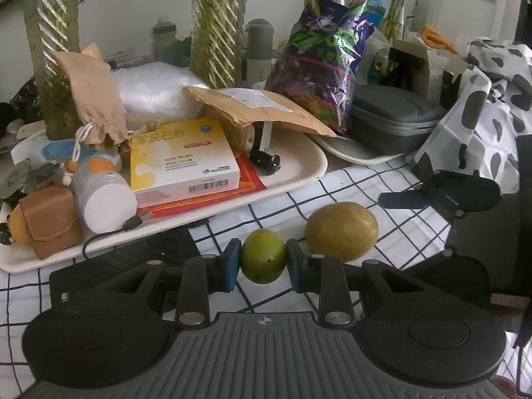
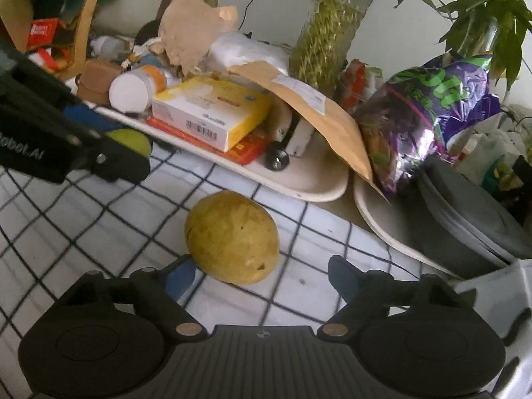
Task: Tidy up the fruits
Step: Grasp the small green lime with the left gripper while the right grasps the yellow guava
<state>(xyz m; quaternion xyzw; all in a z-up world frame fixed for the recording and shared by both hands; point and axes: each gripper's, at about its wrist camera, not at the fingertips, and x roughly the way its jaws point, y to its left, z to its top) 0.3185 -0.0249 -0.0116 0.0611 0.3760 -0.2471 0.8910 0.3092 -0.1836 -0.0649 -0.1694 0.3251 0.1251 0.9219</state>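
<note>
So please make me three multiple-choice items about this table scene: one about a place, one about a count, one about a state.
1. Where does the large yellowish fruit lie?
A. on the checked cloth
B. on the cluttered tray
C. inside the purple bag

2. How many fruits are in view?
A. one
B. two
C. four

3. What state is the left claw in?
A. wide open and empty
B. shut on the small green fruit
C. shut on the yellow box

Answers:
1 A: the fruit rests on the grid-patterned cloth, in front of the tray and apart from it.
2 B: only the green fruit and the yellowish fruit show, in both views.
3 B: the blue pads press on both sides of the green fruit.
</note>
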